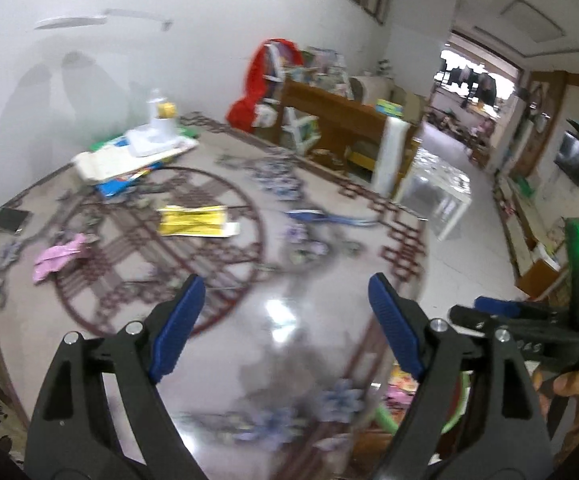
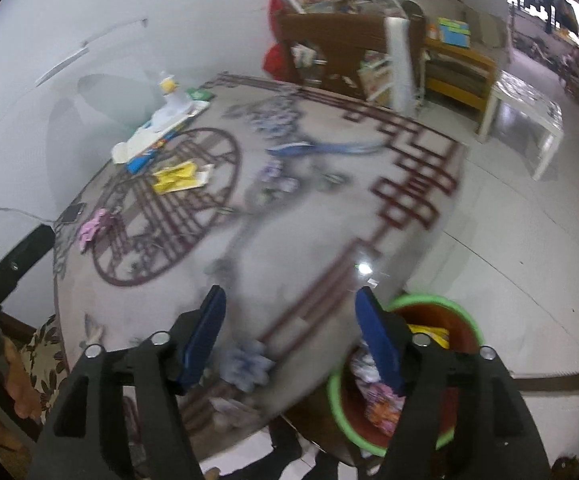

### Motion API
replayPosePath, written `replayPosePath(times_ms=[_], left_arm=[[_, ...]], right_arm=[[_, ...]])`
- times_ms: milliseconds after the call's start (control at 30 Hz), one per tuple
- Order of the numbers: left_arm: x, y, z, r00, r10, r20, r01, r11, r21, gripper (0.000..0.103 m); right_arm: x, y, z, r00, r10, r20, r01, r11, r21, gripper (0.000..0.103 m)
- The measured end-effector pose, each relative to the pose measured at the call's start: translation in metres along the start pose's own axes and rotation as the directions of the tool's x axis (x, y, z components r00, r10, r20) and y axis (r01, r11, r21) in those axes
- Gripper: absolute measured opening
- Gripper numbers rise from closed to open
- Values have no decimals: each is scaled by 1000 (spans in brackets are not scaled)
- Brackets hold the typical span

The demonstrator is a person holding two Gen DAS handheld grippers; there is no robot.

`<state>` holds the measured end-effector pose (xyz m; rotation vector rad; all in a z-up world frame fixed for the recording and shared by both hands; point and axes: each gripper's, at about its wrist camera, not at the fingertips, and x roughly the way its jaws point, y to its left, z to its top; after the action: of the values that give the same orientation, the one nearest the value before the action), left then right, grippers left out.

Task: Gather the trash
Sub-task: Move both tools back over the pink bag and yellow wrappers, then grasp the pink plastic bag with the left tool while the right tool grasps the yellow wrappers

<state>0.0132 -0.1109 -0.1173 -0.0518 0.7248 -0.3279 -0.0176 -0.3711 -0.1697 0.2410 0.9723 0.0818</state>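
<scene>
**Ana:** Tools both spread wide, nothing between the blue pads. The left tool (image 1: 285, 304) hangs over the glossy patterned bench (image 1: 289, 320), the right tool (image 2: 289, 316) sits beside it, near the green-rimmed bin (image 2: 429, 308) just off the bench edge.

**Ben:** Bin has wrappers in it. What is left on top?

**Ana:** A yellow wrapper (image 1: 193, 220) mid-bench, a pink scrap (image 1: 59, 258) well to the left near the wall, a blue piece (image 1: 321, 216) farther right. All lie flat and apart from each other.

**Ben:** So the next reach, I'd judge, is the yellow one.

**Ana:** Agreed. Flat foil on a slick top slides away, so come down steep, straddle a raised crease, and pinch there. The picture is blurred, so slow down before contact.
</scene>
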Motion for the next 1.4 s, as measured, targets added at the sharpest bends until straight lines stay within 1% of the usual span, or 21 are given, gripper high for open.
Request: replayPosePath(times_ms=[133, 267, 333, 433, 500, 600, 667, 767, 833, 933, 1000, 1033, 1100, 1133, 1200, 1233, 1267, 1300, 1333, 1367, 1400], left_arm=[[7, 64, -4, 997, 81, -9, -82, 995, -61, 85], [22, 140, -9, 982, 181, -59, -188, 974, -129, 85], [28, 166, -9, 976, 208, -67, -215, 970, -117, 85], [46, 205, -8, 961, 254, -109, -263, 962, -73, 87], [62, 229, -8, 945, 294, -141, -304, 951, -51, 87], [80, 254, -6, 926, 335, -174, -344, 939, -20, 87], [91, 263, -6, 924, 336, -184, -341, 940, 2, 87], [124, 278, -7, 912, 327, -248, -325, 944, 52, 87], [141, 284, -6, 905, 329, -271, -317, 944, 87, 87], [165, 289, -3, 881, 370, -293, -332, 927, 175, 87], [178, 295, 1, 873, 380, -307, -327, 921, 210, 88], [187, 298, 3, 861, 394, -322, -329, 914, 237, 88], [197, 302, 7, 842, 419, -339, -337, 901, 273, 88], [201, 305, 7, 842, 410, -352, -327, 905, 272, 88], [207, 312, 7, 842, 376, -386, -303, 923, 239, 74], [210, 316, 5, 836, 369, -407, -301, 927, 223, 58], [211, 318, 3, 829, 378, -412, -312, 924, 221, 47], [210, 319, 2, 828, 378, -414, -315, 925, 214, 37], [207, 320, 1, 832, 369, -413, -317, 929, 192, 33], [200, 320, 0, 845, 353, -403, -318, 936, 153, 22], [194, 319, 0, 851, 345, -396, -322, 938, 126, 22]], right_arm=[[29, 41, 13, 1000, 23, -18, -24, 999, -31, 74], [57, 80, 21, 995, 69, -66, -74, 995, -68, 77], [67, 97, 25, 994, 76, -82, -85, 990, -110, 81], [86, 112, 36, 990, 82, -113, -100, 982, -162, 81], [100, 117, 45, 987, 90, -133, -112, 980, -166, 81], [118, 118, 56, 982, 106, -155, -129, 981, -148, 81], [135, 119, 65, 976, 120, -182, -146, 979, -142, 81], [159, 125, 78, 966, 118, -230, -159, 973, -167, 81], [173, 128, 87, 962, 127, -240, -173, 969, -179, 81], [194, 132, 104, 957, 131, -258, -184, 964, -191, 81], [208, 138, 119, 950, 143, -277, -206, 955, -213, 81], [216, 141, 125, 945, 142, -296, -215, 948, -233, 82], [235, 151, 139, 935, 110, -336, -213, 935, -285, 85], [241, 155, 145, 935, 97, -342, -209, 928, -307, 85], [258, 169, 161, 932, 81, -353, -218, 904, -368, 85], [265, 175, 166, 931, 72, -357, -219, 894, -391, 85], [272, 183, 173, 931, 58, -359, -218, 878, -425, 85], [281, 192, 179, 930, 44, -364, -221, 859, -462, 85], [287, 198, 183, 929, 34, -369, -225, 843, -488, 85], [295, 205, 187, 925, 22, -380, -232, 824, -517, 87], [302, 209, 189, 920, 14, -391, -239, 811, -534, 87]])
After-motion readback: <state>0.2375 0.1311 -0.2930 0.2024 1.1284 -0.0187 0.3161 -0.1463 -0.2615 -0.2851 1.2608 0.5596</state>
